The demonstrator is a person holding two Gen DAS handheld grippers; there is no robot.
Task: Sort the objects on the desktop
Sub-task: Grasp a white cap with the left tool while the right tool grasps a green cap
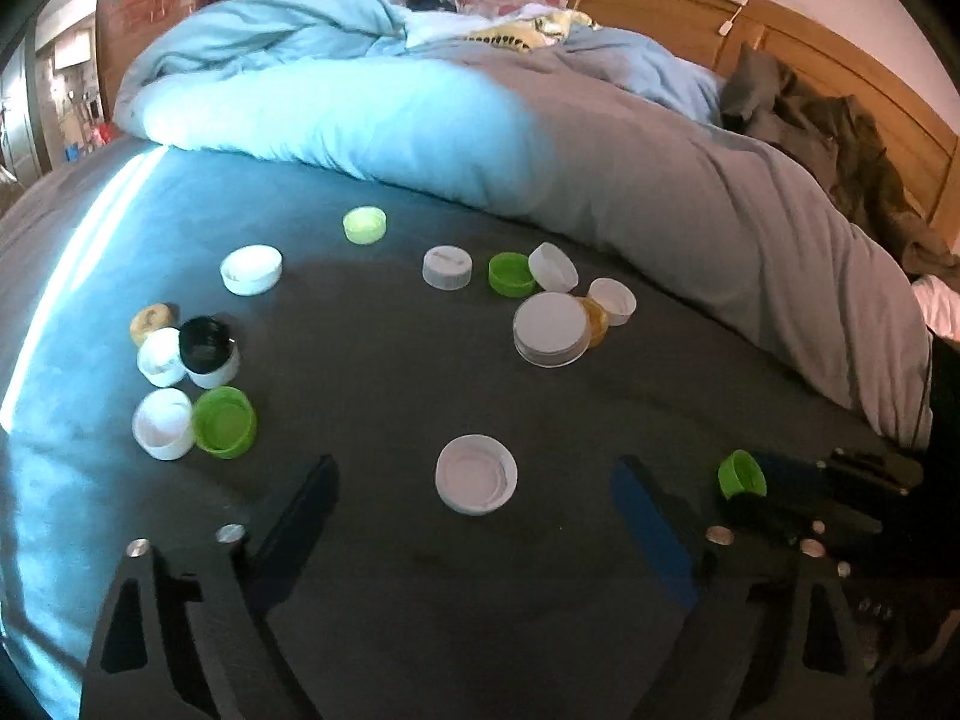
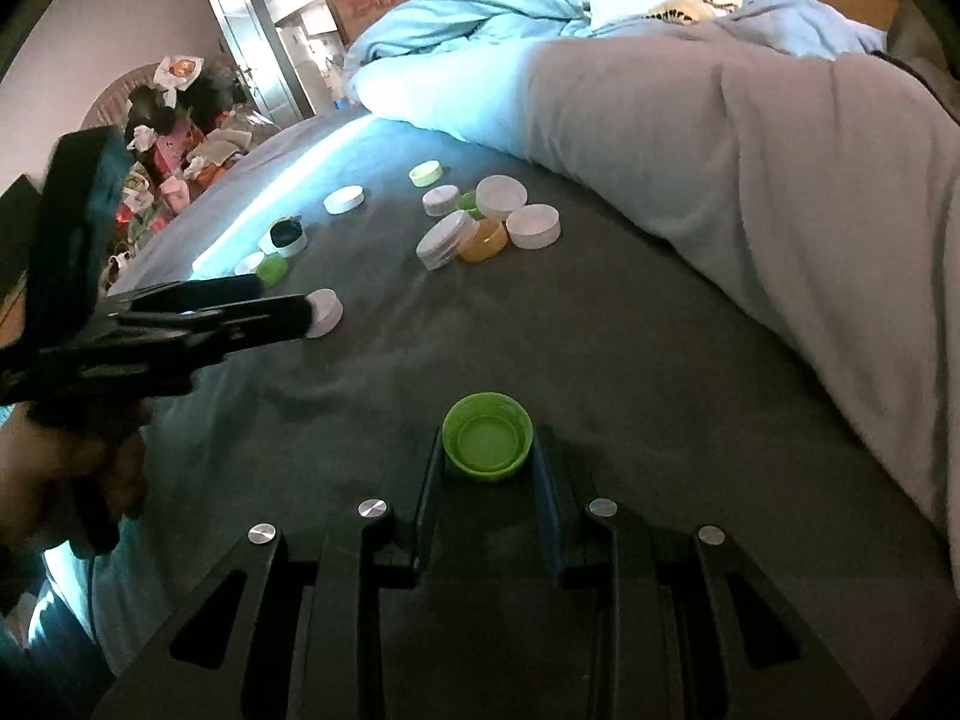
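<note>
Bottle caps scattered on a dark grey bedsheet [image 1: 390,570]: in the left wrist view, roughly nine white, four green, two yellowish, one black. The right gripper [image 2: 487,468] is clamped on a green cap [image 2: 487,441], hollow side up. The left gripper [image 1: 474,510] stands wide apart, a white cap [image 1: 476,474] lying between its fingers untouched. A rumpled duvet [image 1: 540,138] borders the far side — two cap clusters lie before it.

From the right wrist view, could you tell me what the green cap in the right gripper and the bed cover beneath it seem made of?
Green cap: probably moulded plastic, smooth, slightly glossy, ribbed rim. Bed cover: seemingly soft matte grey fabric, faintly creased.
</note>
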